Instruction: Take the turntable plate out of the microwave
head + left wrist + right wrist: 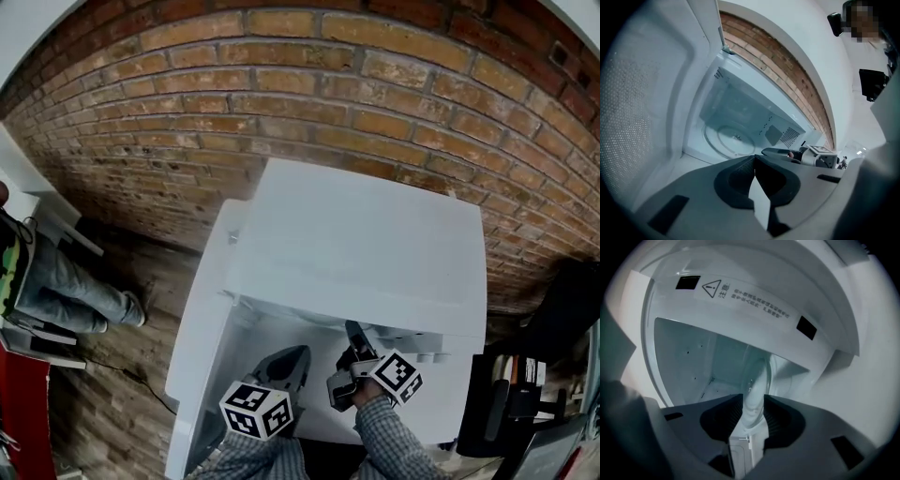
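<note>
In the head view, I am standing over a white microwave [366,244] set against a brick wall [281,84]. Its door [200,323] is hanging open at the left. My left gripper [292,356] is hovering at the lower middle of the frame, in front of the opening. My right gripper [353,334] is reaching in under the microwave's top edge, just right of it. A person's legs [66,286] are showing at the far left.

In the left gripper view, my jaws are pressing together at the tips of the left gripper [754,161] with nothing between them. Beyond them the glass turntable plate [733,138] is lying flat on the cavity floor, centre frame. The right gripper [771,151] is reaching in from the right, its tip at the plate's near right edge. The perforated door [633,131] is filling the left side, and a vent grille [789,137] is showing on the cavity wall.

In the right gripper view, rolled sideways, I am keeping the right gripper [753,408] at a narrow gap. The turntable plate [757,380] is running into that gap. I cannot tell whether the pads are touching the glass. A warning label [750,298] is sitting on the frame in the upper middle.
</note>
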The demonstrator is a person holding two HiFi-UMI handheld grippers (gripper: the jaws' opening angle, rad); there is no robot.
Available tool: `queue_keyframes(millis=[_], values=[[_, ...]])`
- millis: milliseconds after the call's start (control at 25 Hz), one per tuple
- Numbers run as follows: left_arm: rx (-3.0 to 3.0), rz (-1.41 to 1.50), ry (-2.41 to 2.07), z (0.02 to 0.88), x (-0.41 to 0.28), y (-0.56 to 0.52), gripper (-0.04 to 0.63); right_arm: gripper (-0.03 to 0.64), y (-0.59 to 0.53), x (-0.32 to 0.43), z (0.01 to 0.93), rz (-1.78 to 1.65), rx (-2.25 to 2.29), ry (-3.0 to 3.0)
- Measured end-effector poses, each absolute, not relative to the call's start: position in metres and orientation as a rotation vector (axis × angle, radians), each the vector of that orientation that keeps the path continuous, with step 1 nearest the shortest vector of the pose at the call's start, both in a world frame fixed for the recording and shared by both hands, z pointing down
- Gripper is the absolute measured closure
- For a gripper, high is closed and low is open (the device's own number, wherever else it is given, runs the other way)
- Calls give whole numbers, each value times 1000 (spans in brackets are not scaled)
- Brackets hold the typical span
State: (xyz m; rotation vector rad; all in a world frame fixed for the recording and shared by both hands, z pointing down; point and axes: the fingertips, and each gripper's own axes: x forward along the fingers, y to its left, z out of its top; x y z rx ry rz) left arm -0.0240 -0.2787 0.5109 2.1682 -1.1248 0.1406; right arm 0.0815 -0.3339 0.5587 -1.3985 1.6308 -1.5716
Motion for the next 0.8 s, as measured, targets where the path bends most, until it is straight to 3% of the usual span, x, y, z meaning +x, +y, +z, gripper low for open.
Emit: queue_keyframes(millis=[600,680,800], values=[[2118,103,-1138,518,-35,-293,586,499,-343,81,575,-1663,-1402,1570],[2112,101,-1139,519,-35,-293,586,510,-343,80,578,-1670,-1403,1578],[2089,88,-1135,523,-34,-293,586,578,-341,82,583,-1690,-1414,1574]])
